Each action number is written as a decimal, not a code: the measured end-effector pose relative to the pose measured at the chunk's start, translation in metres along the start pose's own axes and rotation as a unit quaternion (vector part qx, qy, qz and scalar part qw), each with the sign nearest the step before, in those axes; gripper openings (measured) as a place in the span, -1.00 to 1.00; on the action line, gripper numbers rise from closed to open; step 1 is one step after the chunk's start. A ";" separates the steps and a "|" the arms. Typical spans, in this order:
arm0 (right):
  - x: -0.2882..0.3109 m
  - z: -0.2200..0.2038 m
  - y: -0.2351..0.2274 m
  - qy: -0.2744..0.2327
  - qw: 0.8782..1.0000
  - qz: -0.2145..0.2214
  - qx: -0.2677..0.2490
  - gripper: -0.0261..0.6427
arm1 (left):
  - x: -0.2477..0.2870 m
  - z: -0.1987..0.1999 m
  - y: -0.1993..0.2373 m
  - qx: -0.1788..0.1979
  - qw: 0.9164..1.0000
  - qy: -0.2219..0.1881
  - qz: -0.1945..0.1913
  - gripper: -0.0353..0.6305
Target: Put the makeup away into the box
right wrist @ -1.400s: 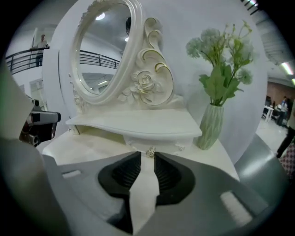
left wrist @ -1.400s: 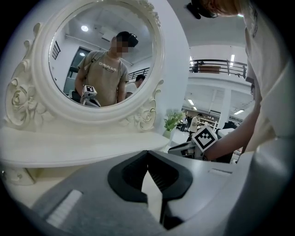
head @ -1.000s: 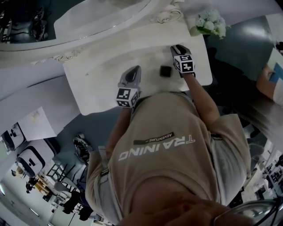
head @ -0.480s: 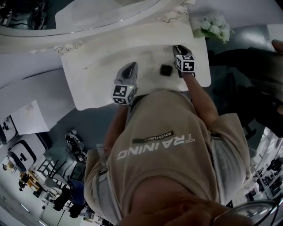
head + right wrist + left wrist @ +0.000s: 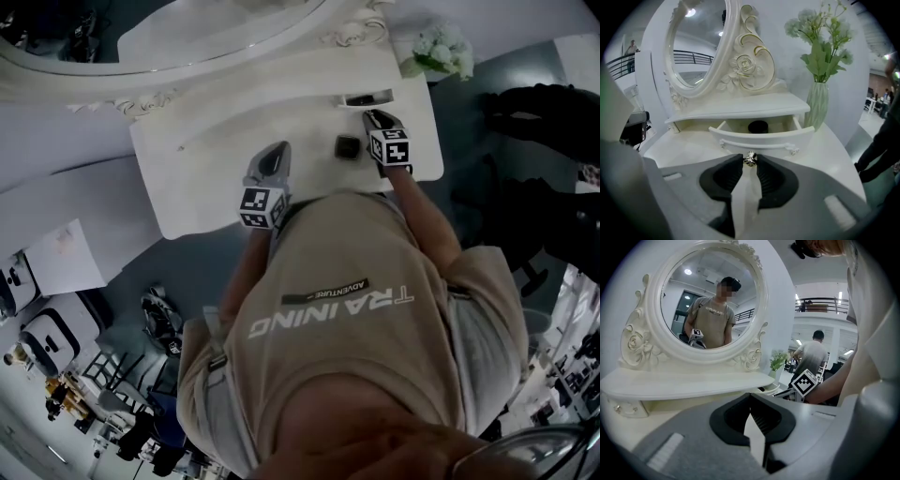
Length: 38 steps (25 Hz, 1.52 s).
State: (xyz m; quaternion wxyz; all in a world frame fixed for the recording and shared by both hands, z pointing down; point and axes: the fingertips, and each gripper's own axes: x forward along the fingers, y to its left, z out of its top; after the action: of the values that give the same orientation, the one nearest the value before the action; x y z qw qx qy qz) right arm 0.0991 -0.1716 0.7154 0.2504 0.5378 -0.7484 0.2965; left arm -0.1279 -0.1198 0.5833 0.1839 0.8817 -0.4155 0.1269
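Observation:
A white vanity table (image 5: 216, 159) carries a small black makeup case (image 5: 349, 146), which lies between my two grippers. My right gripper (image 5: 750, 160) is shut on the small metal knob (image 5: 750, 159) of the white drawer (image 5: 761, 139), which stands pulled out. A black round jar (image 5: 758, 126) sits inside the drawer. In the head view the open drawer (image 5: 367, 97) shows just beyond the right gripper (image 5: 375, 114). My left gripper (image 5: 275, 156) hovers over the tabletop left of the case, shut and holding nothing (image 5: 750, 397).
An oval mirror (image 5: 705, 296) with a carved white frame stands at the back, above a shelf (image 5: 740, 110) over the drawer. A ribbed vase of pale flowers (image 5: 817, 105) stands at the back right corner (image 5: 439, 49). The table's front edge is close to my body.
The drawer has slid out from under the shelf as my right gripper drew back toward me on its knob. The left gripper shifted slightly over the tabletop.

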 end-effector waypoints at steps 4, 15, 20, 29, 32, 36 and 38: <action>-0.005 -0.006 0.002 0.001 1.000 0.003 0.001 -0.62 | -0.004 -0.002 -0.003 0.005 1.000 0.005 -0.006 -0.88; -0.017 -0.014 0.004 -0.012 1.000 0.019 -0.019 -0.57 | 0.002 -0.005 -0.016 0.018 1.000 0.012 -0.022 -0.88; -0.037 -0.011 0.014 -0.031 0.997 0.050 -0.055 -0.40 | 0.001 -0.005 -0.018 0.017 1.000 0.011 -0.018 -0.88; -0.062 -0.030 0.051 -0.002 0.975 0.173 -0.138 -0.15 | 0.007 -0.004 -0.023 0.010 1.000 0.002 -0.015 -0.88; -0.060 -0.040 0.072 0.025 0.956 0.218 -0.194 -0.02 | 0.007 -0.005 -0.024 0.010 1.000 0.002 -0.016 -0.88; -0.051 -0.049 0.092 0.045 0.936 0.259 -0.236 0.04 | 0.000 -0.010 -0.020 0.005 1.000 0.002 -0.004 -0.88; -0.046 -0.054 0.098 0.061 0.927 0.267 -0.256 0.05 | -0.005 -0.013 -0.016 0.000 1.000 0.002 0.006 -0.88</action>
State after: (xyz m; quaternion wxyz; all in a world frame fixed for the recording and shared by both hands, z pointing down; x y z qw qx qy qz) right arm 0.0221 -0.0788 0.7038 0.3357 0.2165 -0.8983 0.1832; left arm -0.1196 -0.1016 0.5901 0.1836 0.8789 -0.4205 0.1301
